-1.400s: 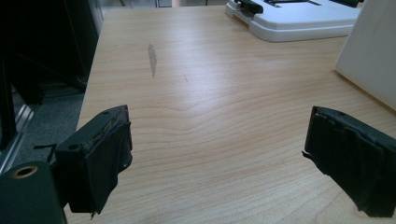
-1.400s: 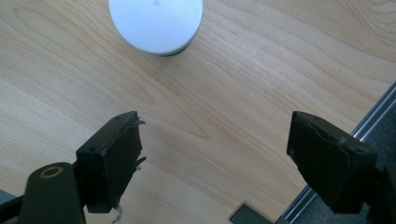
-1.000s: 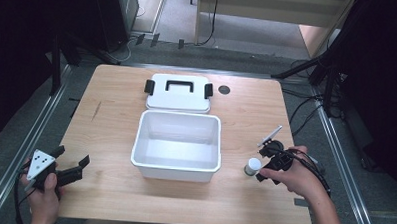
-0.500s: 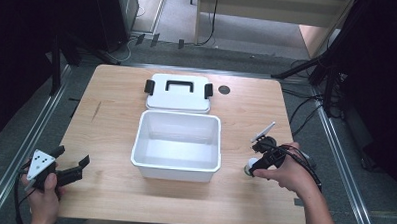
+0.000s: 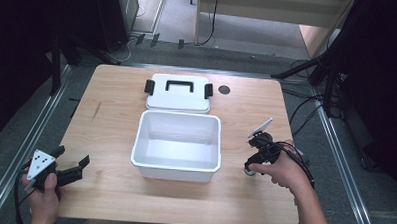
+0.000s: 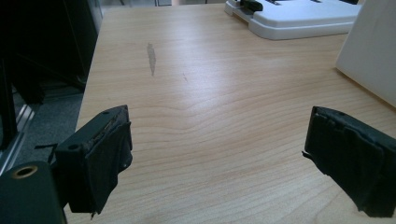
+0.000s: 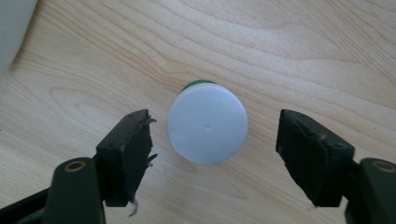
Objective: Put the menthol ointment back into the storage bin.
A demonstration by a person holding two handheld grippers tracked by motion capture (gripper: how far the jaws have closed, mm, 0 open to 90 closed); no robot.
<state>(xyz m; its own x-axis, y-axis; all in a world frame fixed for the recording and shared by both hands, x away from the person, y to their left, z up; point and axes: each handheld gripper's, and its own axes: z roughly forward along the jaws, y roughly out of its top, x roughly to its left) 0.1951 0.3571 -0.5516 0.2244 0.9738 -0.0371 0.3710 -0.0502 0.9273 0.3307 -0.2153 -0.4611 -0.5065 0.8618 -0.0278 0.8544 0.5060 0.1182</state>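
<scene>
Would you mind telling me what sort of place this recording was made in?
Probably a lab or workshop test station, not a home: a bare wooden table stands between metal floor rails, cables trail across grey carpet, and dark equipment stands around it.

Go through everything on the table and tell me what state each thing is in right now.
White storage box: open, empty.
Box lid: off, lying flat behind the box.
White-capped bottle: upright on the table, capped, not gripped.
Right gripper: open, jaws on either side of the bottle.
Left gripper: open, holding nothing.
</scene>
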